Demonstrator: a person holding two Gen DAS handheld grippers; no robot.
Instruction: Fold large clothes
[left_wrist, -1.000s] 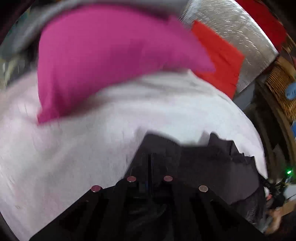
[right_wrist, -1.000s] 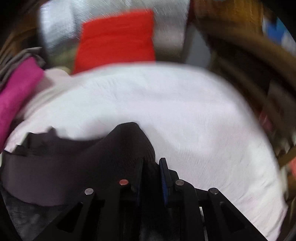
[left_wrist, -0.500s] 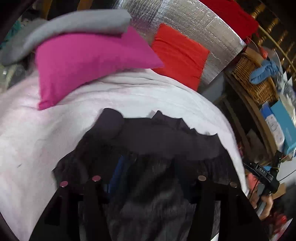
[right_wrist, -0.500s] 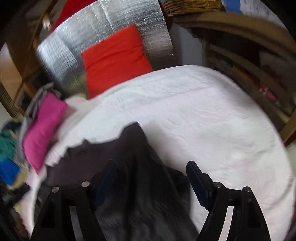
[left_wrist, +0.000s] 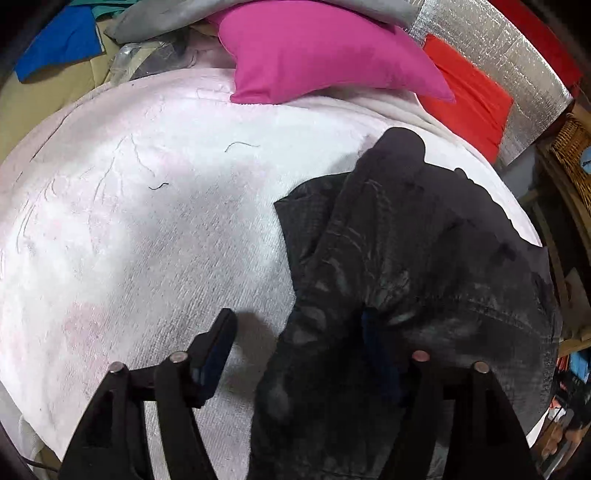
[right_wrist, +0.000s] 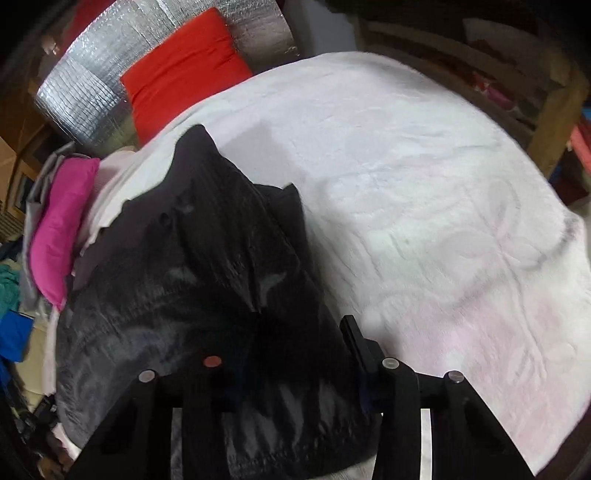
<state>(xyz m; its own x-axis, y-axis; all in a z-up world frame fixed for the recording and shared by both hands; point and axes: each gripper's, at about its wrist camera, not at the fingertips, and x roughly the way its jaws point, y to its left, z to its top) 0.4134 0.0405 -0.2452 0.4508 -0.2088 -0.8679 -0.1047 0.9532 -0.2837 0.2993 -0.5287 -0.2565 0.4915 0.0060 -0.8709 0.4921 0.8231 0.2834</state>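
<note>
Since a second ago, when both grippers were pinched on the dark garment (left_wrist: 406, 258) and dragging it over the white blanket (left_wrist: 147, 240), it has been laid down. The left gripper (left_wrist: 299, 332) is now opening, its jaws spread and free of the cloth between them, at 4 o'clock in its view. The right gripper (right_wrist: 295, 332) is closing over cloth lying at 8 o'clock; whether it pinches cannot be told. Count: one garment, one pink cushion (left_wrist: 314, 55), one red cushion (right_wrist: 184, 74).

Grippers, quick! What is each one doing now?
Left gripper: opening, dark crumpled garment between its fingers, not pinched.
Right gripper: closing over the same garment.
</note>
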